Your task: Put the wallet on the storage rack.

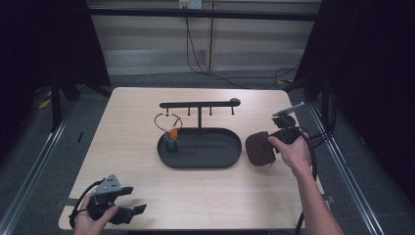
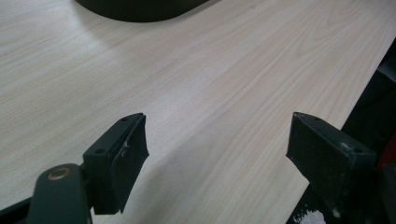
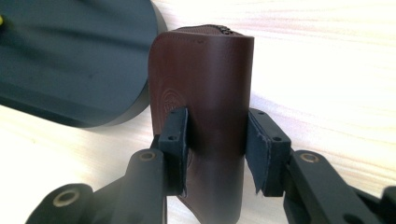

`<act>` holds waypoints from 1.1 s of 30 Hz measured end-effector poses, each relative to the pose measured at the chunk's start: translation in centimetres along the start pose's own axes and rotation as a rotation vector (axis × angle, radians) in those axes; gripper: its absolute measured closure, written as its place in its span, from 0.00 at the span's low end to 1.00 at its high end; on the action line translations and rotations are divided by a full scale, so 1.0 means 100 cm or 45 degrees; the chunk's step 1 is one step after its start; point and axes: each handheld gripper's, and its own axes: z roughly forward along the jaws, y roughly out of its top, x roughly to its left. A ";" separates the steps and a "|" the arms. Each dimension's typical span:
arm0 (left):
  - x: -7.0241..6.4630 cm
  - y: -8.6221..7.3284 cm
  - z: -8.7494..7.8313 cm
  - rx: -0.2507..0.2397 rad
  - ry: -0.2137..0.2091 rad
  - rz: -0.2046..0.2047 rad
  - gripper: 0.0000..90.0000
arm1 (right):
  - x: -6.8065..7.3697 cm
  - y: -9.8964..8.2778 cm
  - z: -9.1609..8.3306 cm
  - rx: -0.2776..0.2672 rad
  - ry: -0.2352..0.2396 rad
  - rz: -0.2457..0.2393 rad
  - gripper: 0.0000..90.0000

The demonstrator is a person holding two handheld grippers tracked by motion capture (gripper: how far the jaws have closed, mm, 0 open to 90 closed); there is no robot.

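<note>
I clamp the right tongs (image 3: 217, 140) on the brown pouch (image 3: 205, 88) beside the tray (image 1: 199, 147), ready for lifting; left tongs (image 2: 217, 154) rest wide open, empty, over the surface (image 2: 224, 79).

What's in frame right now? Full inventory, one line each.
table: 1, light wood, centre of the high view
tray: 1, black oval, middle of the table
hook rack: 1, black bar on a post, rising from the tray's far edge
key ring: 1, wire loop with orange and dark tags, hanging at the rack's left, tags over the tray
leather pouch: 1, brown, zipped, right of the tray
cables: several, black, on the floor beyond the table
left hand-held gripper: 1, black, open, near left table edge
right hand-held gripper: 1, black, shut on the leather pouch
</note>
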 end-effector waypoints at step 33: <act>0.001 0.000 -0.001 -0.016 0.023 -0.010 0.22 | 0.042 0.008 -0.037 0.082 0.017 -0.176 0.69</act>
